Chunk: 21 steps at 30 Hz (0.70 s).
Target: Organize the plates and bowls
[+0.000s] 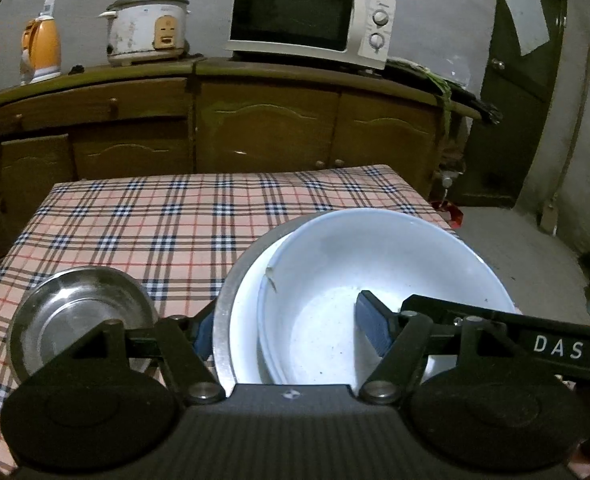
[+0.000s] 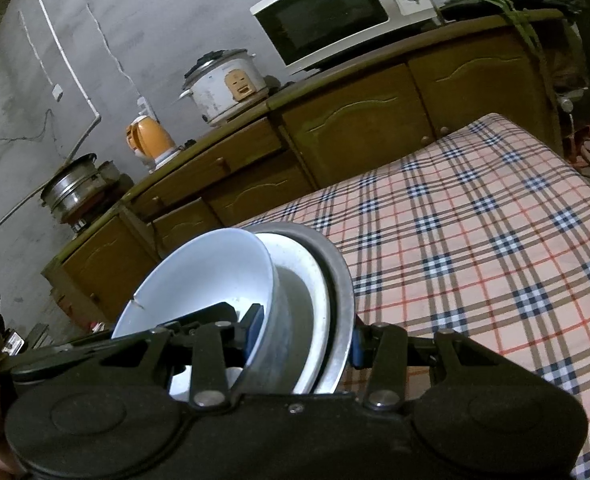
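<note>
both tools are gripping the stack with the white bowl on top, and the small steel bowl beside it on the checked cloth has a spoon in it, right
Not quite. The small steel bowl is empty, no spoon in it, as the left wrist view shows. The rest holds: the left tool and the right tool each straddle the rim of the stack topped by the white bowl, on the checked cloth.

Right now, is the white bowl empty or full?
Empty: the white bowl shows a bare inside with only tiny specks. It sits nested in a plate and a metal dish.
</note>
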Motion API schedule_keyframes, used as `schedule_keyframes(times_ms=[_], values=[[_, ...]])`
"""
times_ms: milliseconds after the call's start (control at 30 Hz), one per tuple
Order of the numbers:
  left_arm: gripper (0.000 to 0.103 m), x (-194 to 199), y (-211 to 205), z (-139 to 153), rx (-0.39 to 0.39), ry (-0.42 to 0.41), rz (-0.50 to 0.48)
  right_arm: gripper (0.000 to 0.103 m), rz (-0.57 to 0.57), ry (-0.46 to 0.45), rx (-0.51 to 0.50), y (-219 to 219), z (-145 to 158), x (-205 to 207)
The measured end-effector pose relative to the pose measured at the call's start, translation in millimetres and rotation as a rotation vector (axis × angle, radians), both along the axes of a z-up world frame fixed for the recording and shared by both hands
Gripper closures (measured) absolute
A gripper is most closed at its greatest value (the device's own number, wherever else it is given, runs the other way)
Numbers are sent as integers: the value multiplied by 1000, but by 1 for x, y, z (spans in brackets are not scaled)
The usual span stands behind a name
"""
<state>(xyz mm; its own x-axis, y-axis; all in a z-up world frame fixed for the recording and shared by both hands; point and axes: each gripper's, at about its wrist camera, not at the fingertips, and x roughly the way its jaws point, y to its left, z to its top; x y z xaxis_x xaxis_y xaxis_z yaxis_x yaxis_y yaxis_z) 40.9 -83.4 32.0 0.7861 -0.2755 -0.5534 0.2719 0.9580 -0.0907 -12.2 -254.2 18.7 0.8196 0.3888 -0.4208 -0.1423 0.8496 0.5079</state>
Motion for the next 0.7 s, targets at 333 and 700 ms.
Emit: schedule_keyframes(times_ms=[333, 700], values=[[31, 1, 18, 3, -9, -9, 34, 51, 35, -9, -10, 21, 5, 7], [31, -1, 41, 5, -18, -16, 81, 51, 77, -16, -19, 49, 8, 16]])
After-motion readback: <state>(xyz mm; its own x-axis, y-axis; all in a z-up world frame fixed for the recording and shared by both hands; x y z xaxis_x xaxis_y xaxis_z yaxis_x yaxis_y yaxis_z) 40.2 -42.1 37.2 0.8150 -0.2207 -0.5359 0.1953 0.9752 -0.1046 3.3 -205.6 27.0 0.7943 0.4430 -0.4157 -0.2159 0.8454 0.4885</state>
